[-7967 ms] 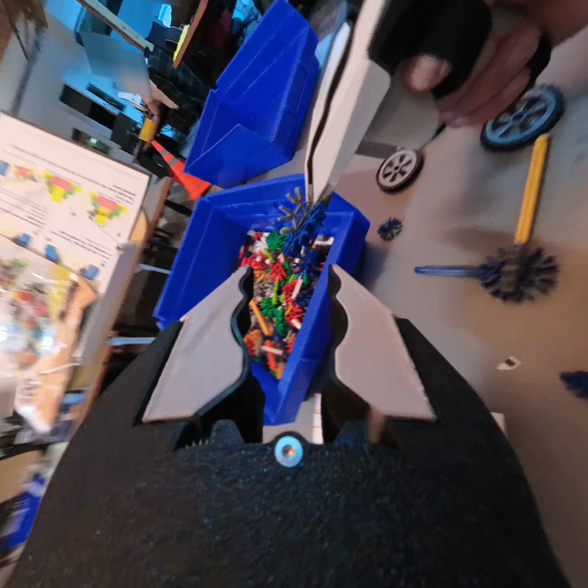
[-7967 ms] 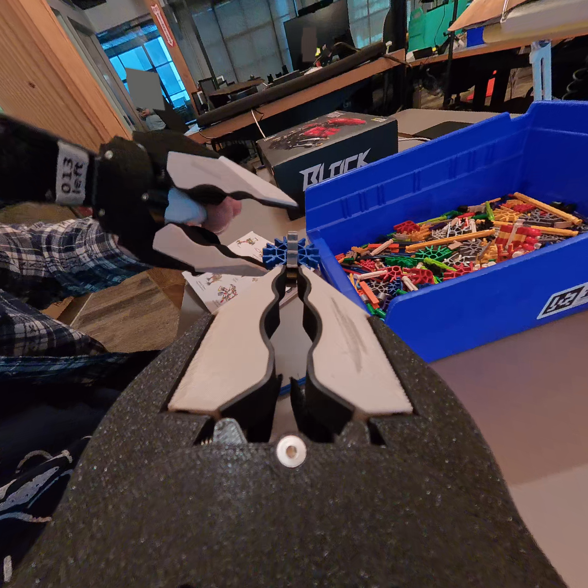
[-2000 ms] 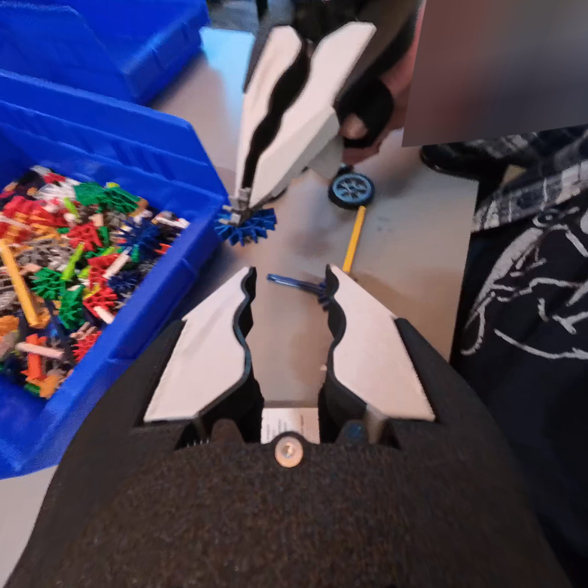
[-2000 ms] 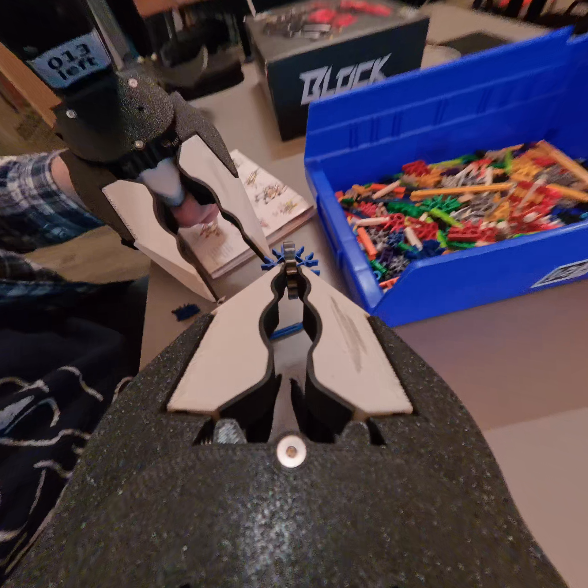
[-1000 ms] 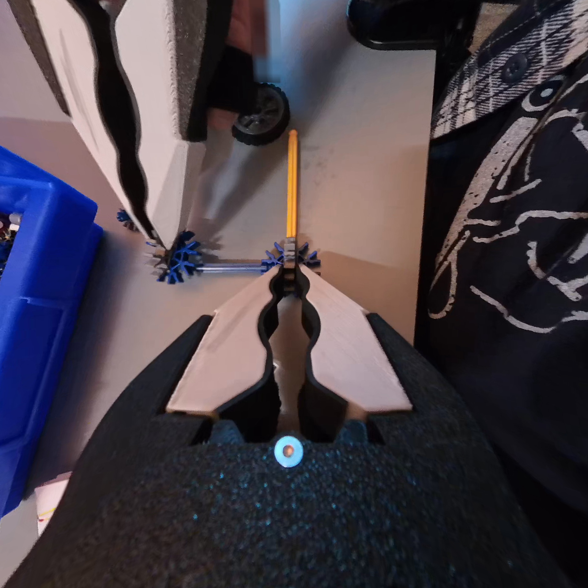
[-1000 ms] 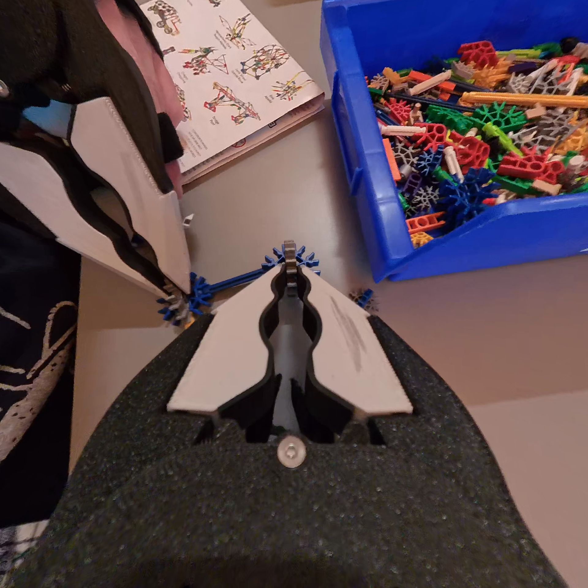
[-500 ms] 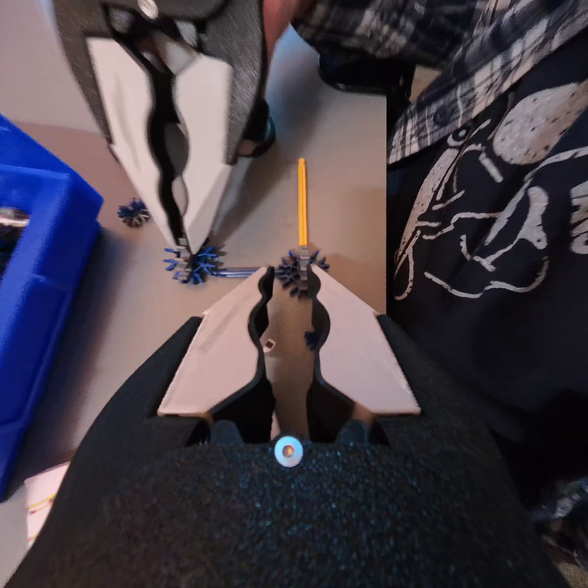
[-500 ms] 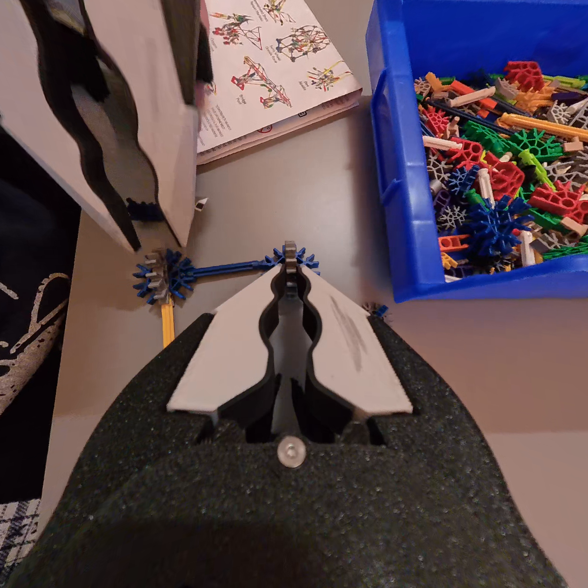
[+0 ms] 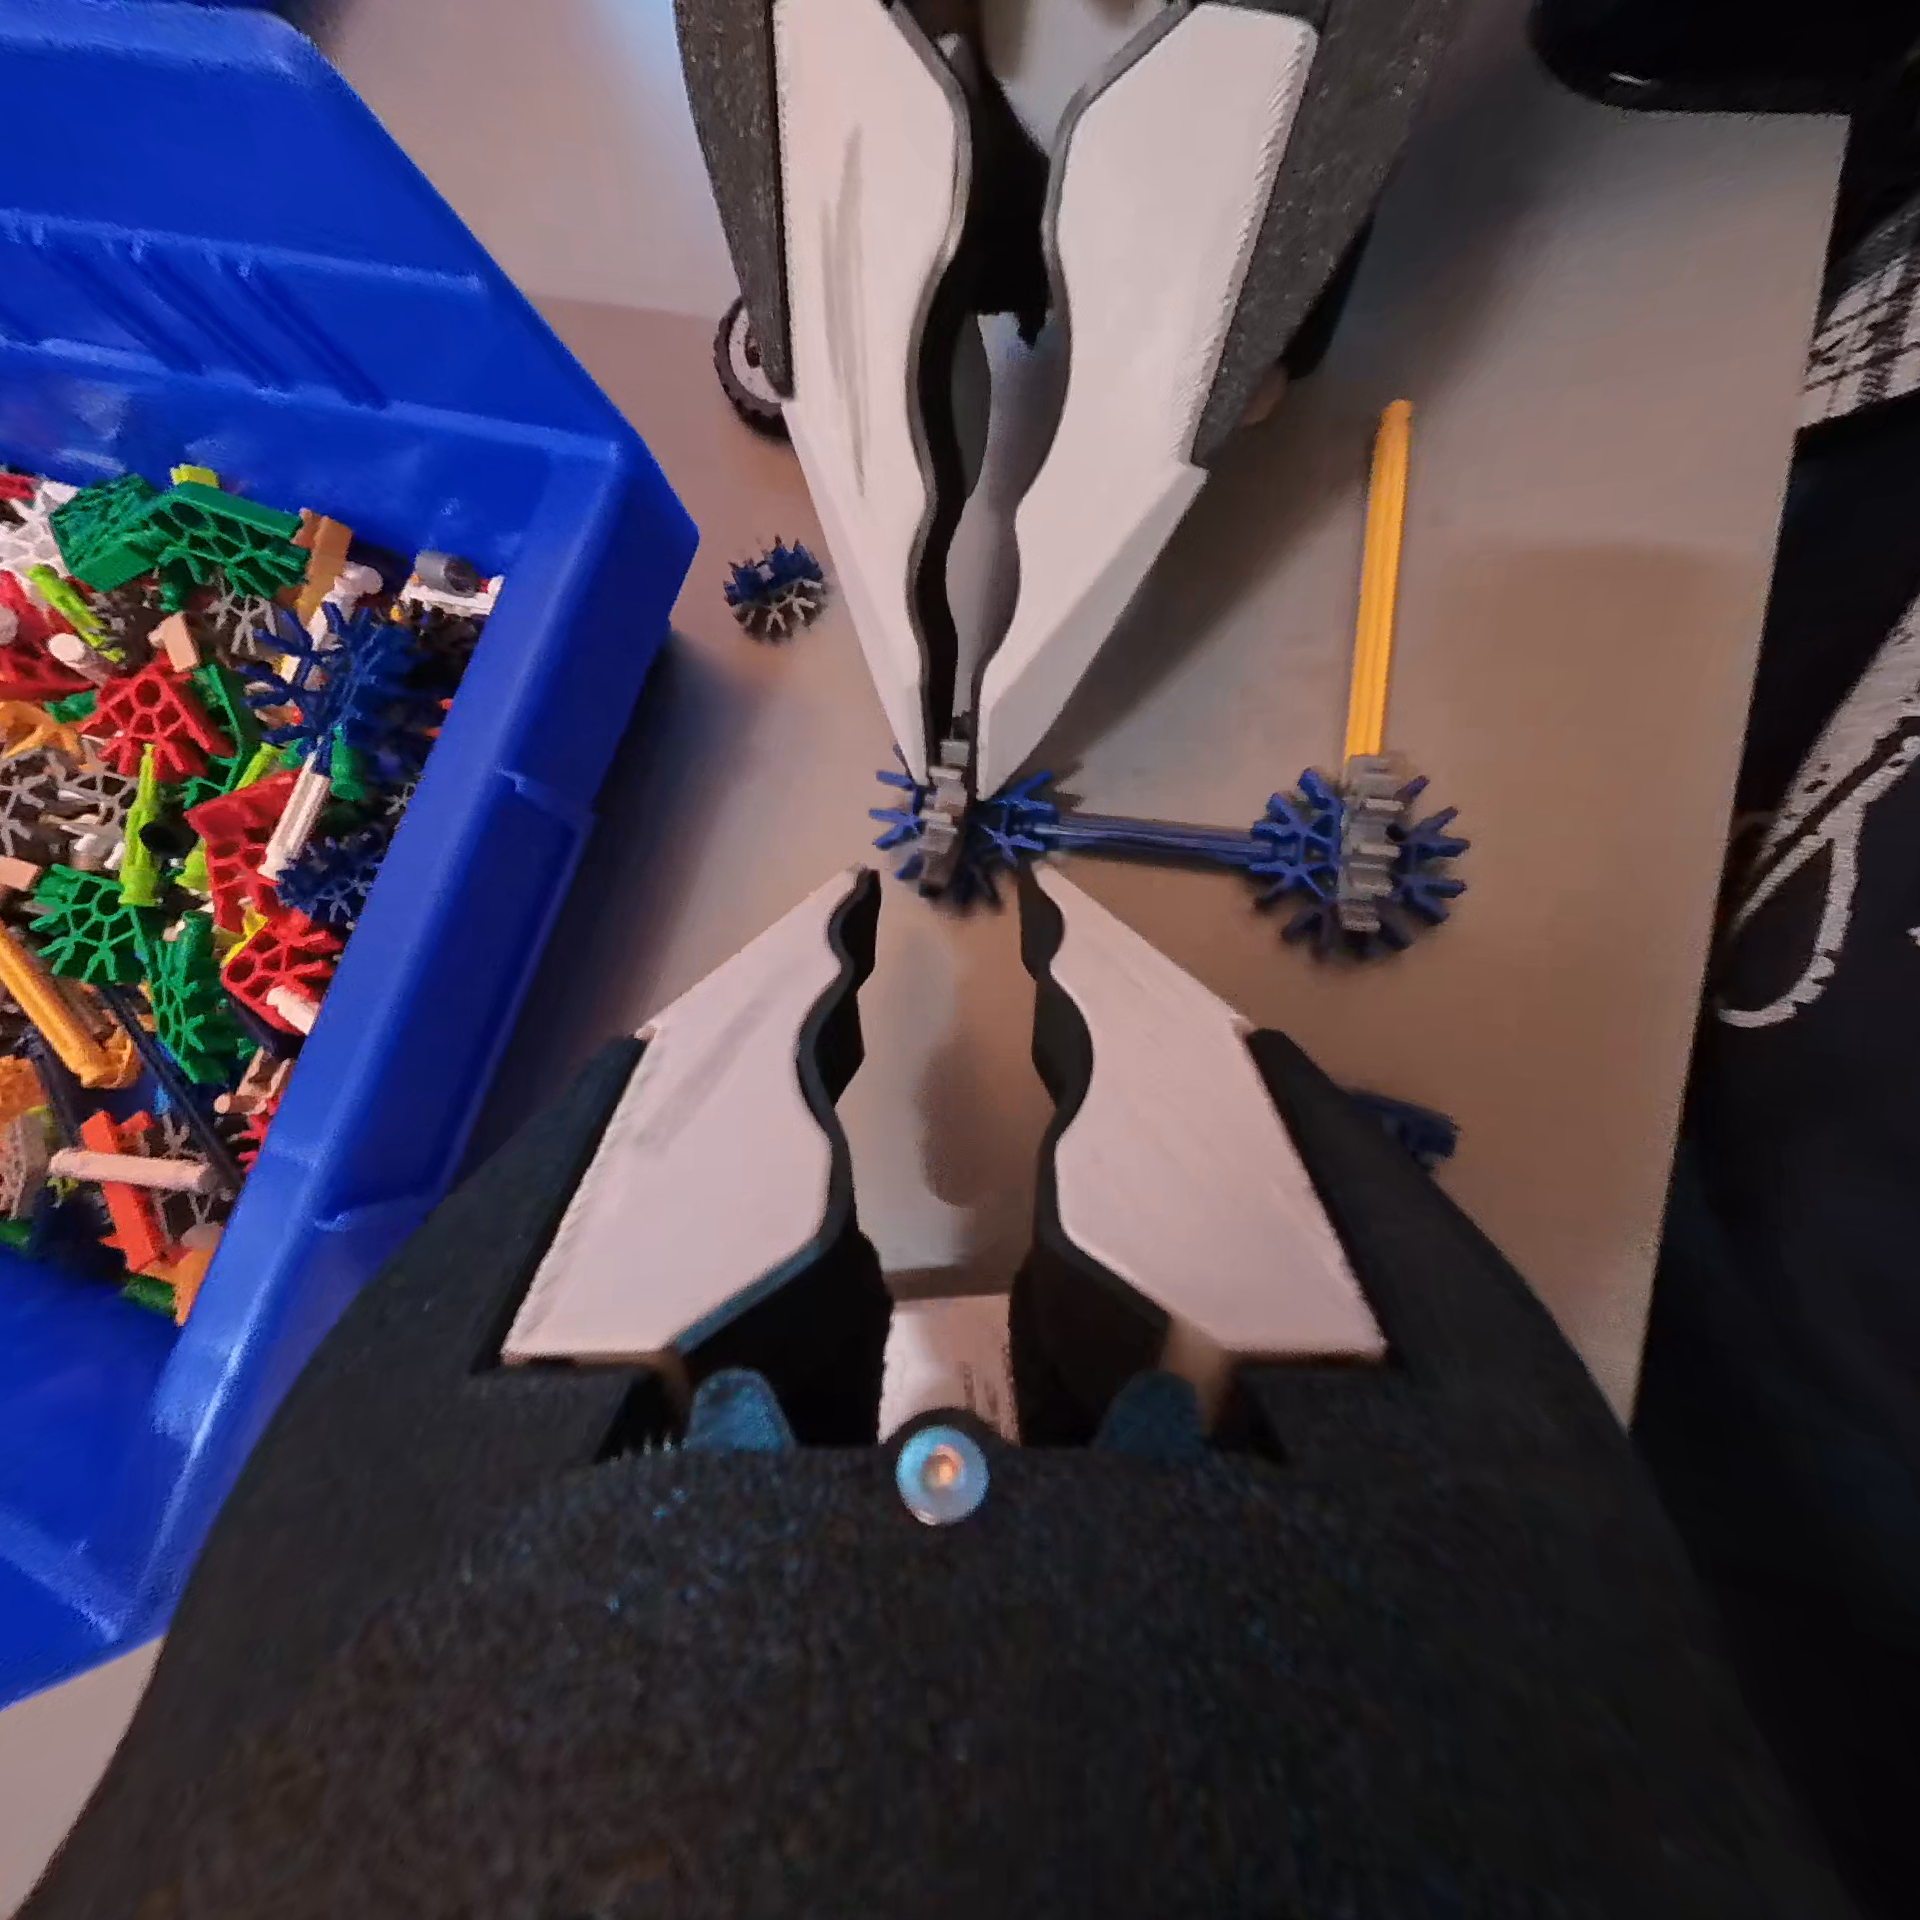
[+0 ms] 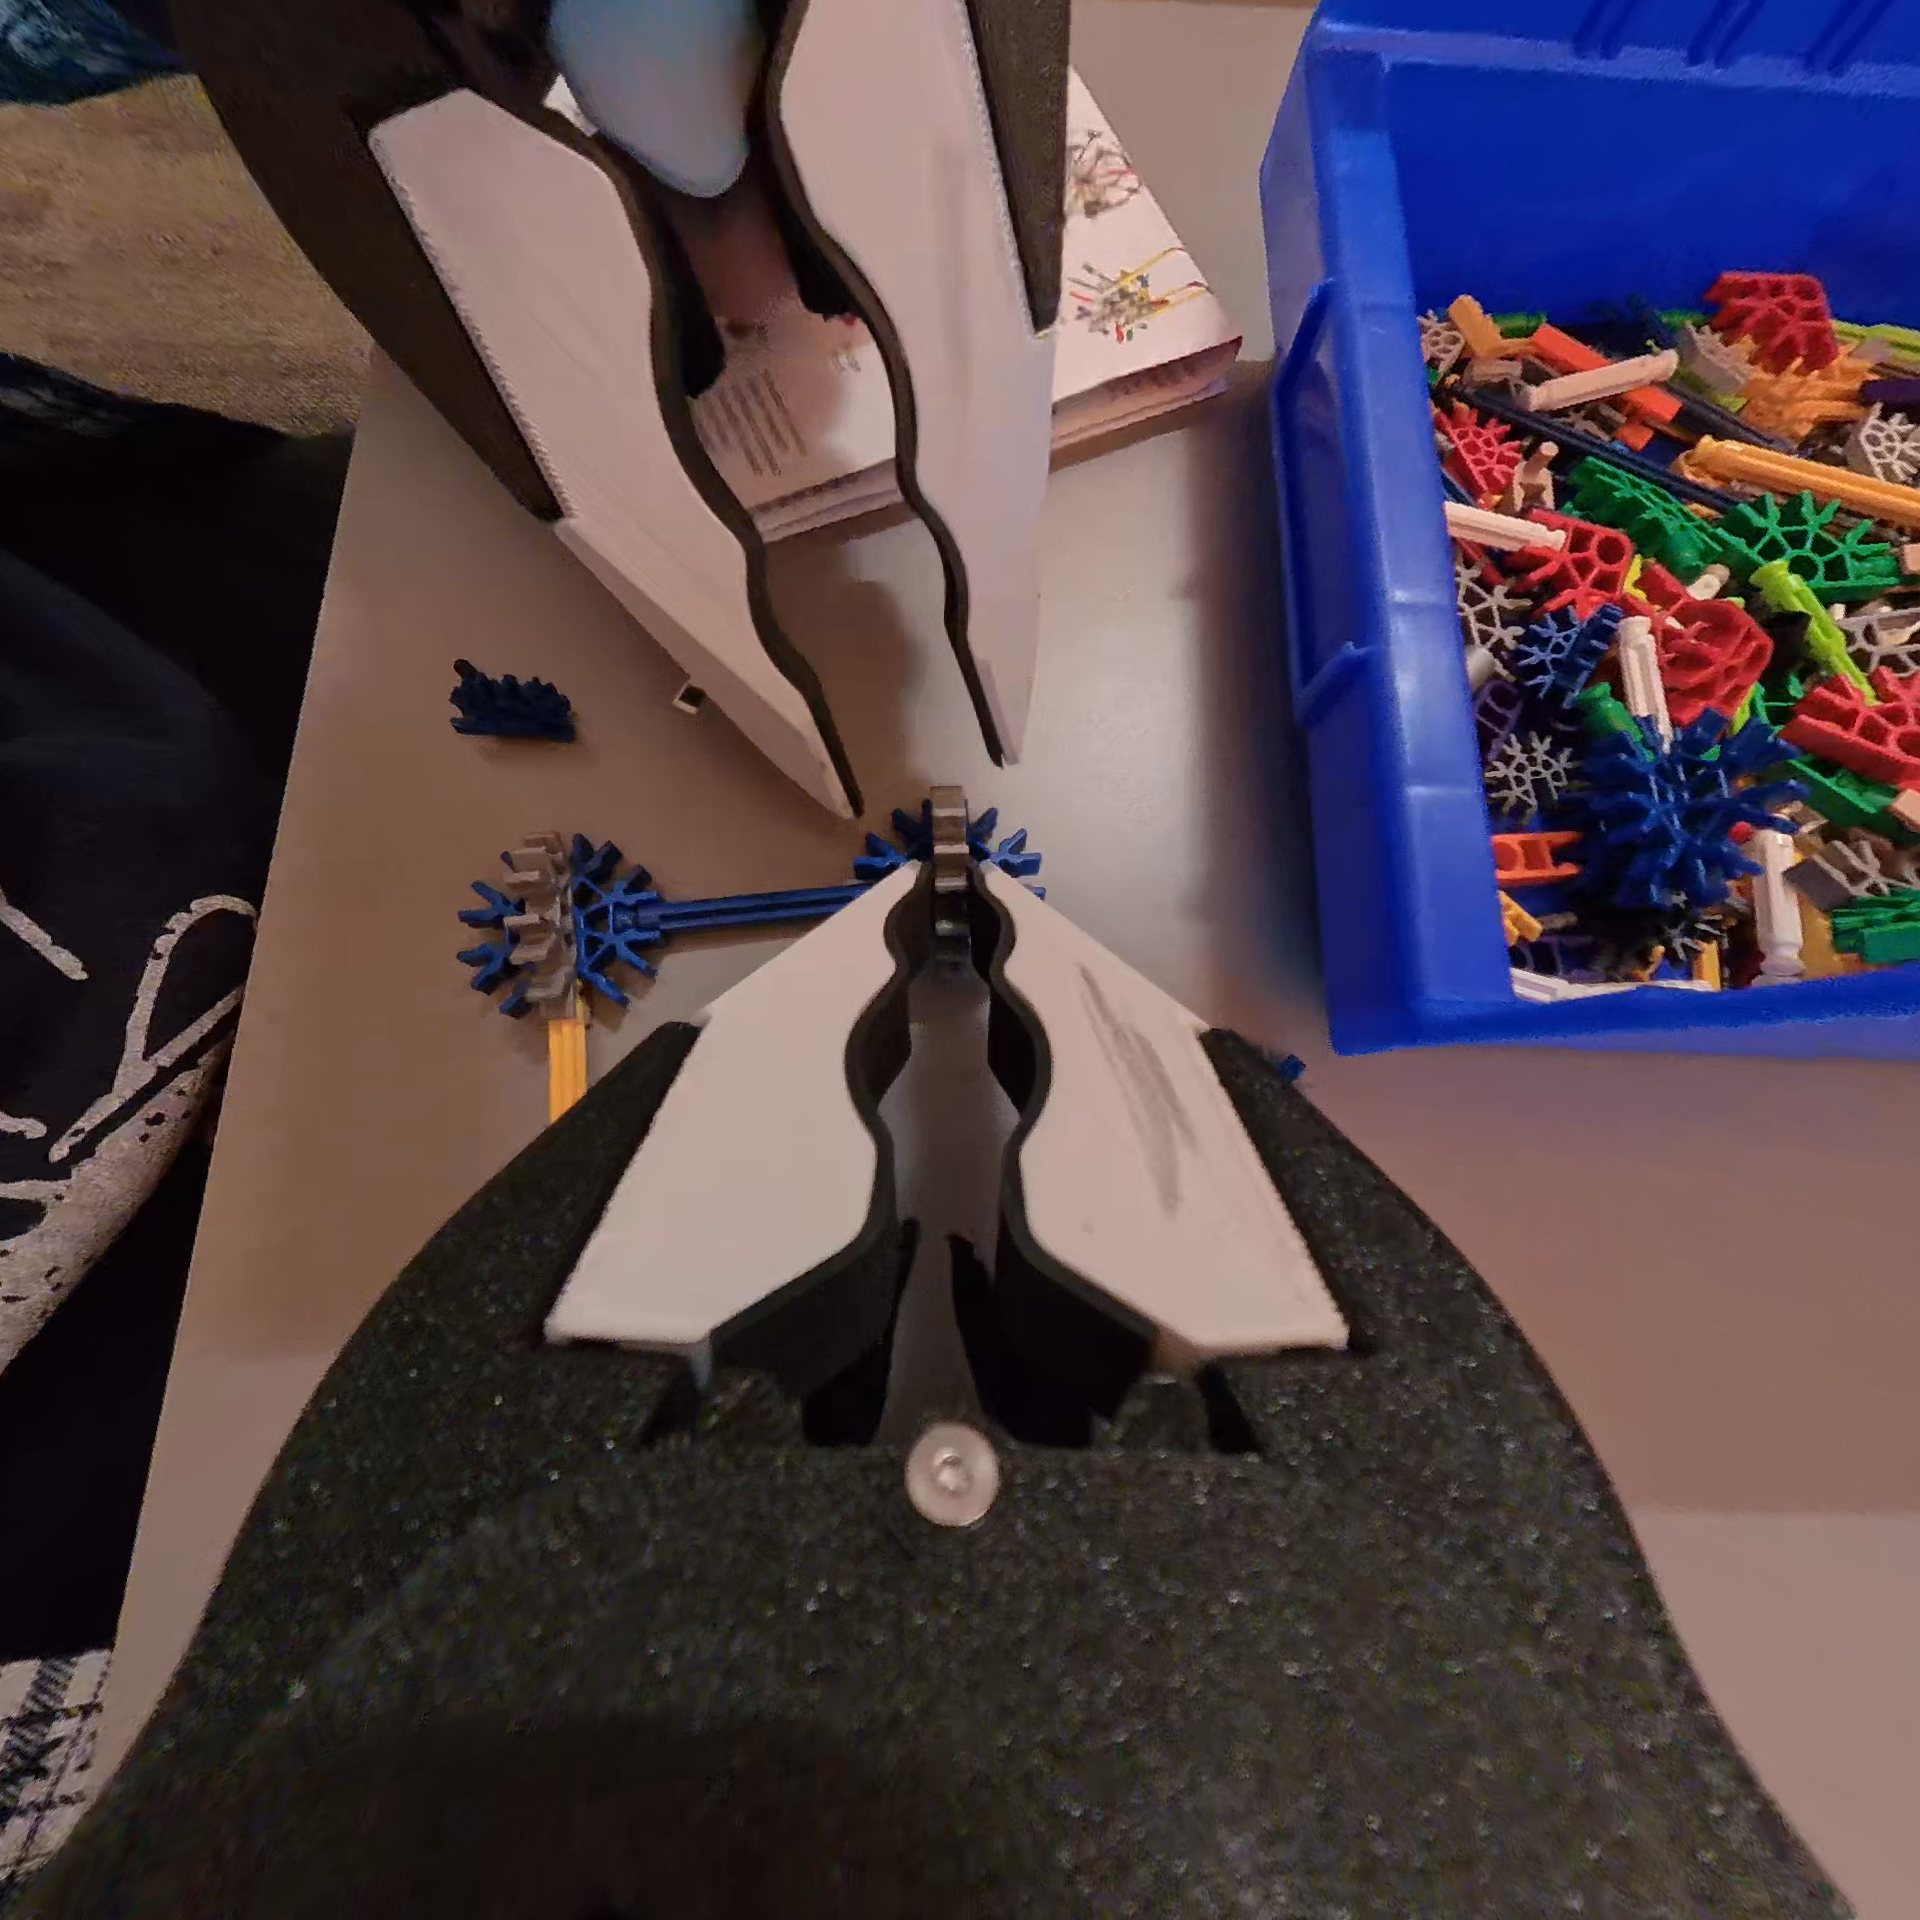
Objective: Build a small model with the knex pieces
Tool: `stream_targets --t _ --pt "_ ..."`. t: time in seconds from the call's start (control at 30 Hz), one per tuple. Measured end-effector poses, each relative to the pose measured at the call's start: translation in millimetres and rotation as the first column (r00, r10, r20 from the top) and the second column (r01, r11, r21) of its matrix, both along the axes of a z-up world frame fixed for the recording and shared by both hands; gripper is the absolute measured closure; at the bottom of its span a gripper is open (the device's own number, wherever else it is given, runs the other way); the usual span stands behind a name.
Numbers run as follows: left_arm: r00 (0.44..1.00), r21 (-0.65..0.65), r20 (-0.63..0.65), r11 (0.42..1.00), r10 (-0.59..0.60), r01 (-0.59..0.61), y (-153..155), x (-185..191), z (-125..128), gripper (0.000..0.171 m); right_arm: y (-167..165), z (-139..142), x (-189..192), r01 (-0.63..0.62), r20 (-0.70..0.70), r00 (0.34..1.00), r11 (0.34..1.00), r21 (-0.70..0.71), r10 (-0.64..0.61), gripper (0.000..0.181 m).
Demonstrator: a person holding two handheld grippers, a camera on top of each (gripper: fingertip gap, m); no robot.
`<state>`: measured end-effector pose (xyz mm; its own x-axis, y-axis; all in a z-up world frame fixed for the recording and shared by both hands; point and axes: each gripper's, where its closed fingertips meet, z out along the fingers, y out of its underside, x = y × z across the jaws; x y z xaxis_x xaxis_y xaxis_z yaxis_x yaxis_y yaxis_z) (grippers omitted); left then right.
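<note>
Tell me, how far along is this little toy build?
Done: a blue rod joins two blue-and-grey connector hubs, and a yellow rod sticks out of the far hub. In hand: the right gripper is shut on the near hub; the left gripper is open just short of it. Left, probably: a loose blue connector lies on the table and the blue bin holds many pieces.

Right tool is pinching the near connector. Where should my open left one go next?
Probably ease the left tool forward and close on the blue-and-grey connector that the right tool grips: its fingers are open and apart from it, and the blue rod joins it to the far connector.
</note>
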<state>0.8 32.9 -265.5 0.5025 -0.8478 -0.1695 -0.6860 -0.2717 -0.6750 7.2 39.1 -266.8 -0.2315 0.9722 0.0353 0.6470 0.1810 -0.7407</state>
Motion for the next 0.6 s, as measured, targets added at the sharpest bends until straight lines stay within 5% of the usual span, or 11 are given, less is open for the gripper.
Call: stream_targets --t 0.6 --pt "0.998 -0.047 -0.019 0.997 -0.059 0.058 0.1 6.3 -7.8 0.161 0.3 -6.3 2.0 -0.009 0.037 0.999 0.998 0.065 0.007 0.174"
